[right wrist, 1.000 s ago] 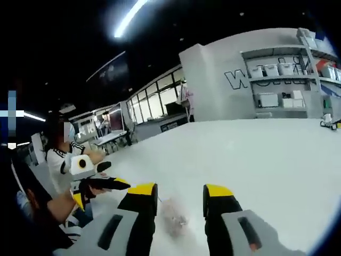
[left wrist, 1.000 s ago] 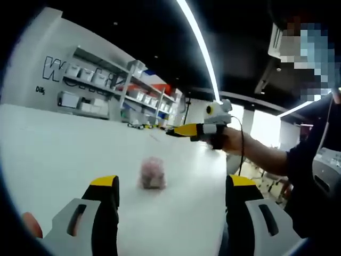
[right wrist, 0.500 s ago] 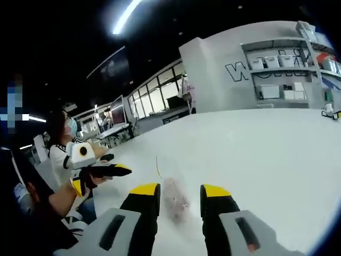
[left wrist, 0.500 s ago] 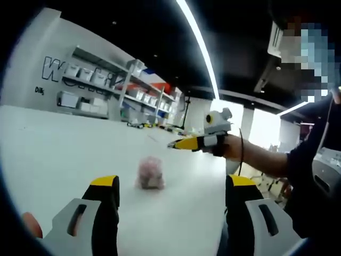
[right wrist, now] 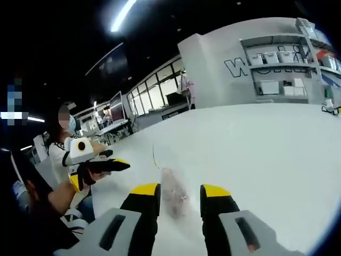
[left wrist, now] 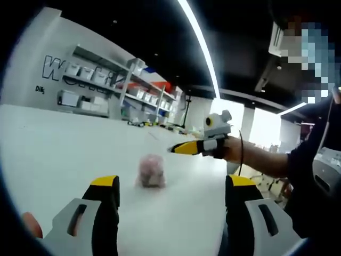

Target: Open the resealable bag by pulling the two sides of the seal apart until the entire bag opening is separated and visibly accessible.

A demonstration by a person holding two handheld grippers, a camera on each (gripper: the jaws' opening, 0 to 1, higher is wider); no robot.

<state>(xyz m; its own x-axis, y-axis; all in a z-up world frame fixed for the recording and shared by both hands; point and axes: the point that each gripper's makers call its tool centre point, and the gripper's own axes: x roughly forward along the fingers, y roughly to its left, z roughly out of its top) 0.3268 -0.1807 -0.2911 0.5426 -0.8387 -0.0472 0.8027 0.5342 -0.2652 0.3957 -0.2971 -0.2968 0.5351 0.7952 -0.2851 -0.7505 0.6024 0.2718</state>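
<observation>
Lying alone on the wide white table (left wrist: 48,144), the small pinkish clear plastic resealable bag (left wrist: 151,172) sits at 12 o'clock beyond the left tool (left wrist: 170,193), whose jaws gape empty. Bare tabletop surrounds it. The right tool (right wrist: 178,193), spread and empty, frames the bag; at 9 o'clock the table's edge falls away.

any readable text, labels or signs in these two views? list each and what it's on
"W..." : large dark outlined lettering on the grey wall behind the shelves; just the first letter is clear, the rest is hidden by the shelving in both views.
Small dark mark below that lettering in the left gripper view: too small to read.
Bins on the shelves: no legible labels.
Resealable bag on the white table: too blurred to tell any print.
</observation>
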